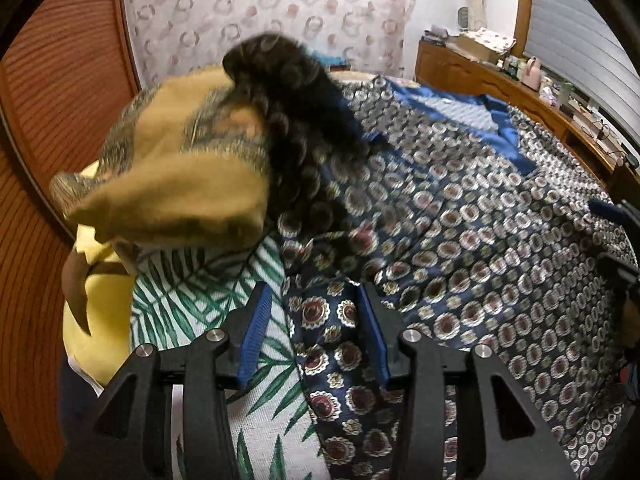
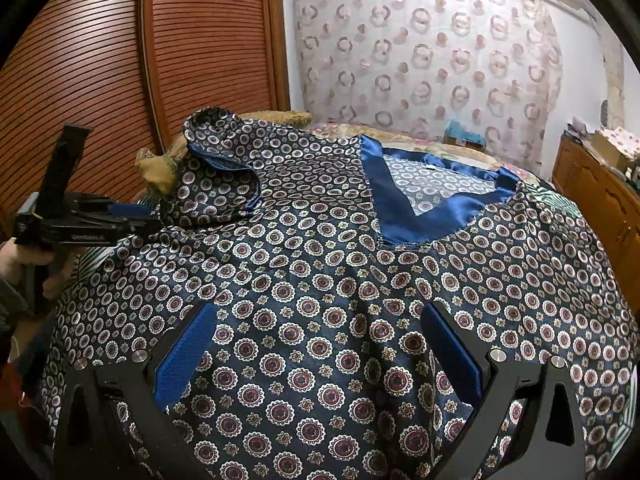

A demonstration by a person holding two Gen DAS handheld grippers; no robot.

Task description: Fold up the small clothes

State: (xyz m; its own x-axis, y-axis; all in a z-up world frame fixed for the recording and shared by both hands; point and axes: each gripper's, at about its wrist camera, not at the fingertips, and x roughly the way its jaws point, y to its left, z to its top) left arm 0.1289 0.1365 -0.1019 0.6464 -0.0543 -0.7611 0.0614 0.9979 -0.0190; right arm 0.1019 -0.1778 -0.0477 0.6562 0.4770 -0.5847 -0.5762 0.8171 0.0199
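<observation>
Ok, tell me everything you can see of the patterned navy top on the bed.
The navy top is satiny-looking, printed with white-ringed maroon medallions, and has a plain blue V-neck band. It lies spread front-up across the bed. One sleeve, blue-cuffed, is flipped inward over the shoulder. The right gripper hovers open above its hem; the left gripper is open at its side edge.
</observation>
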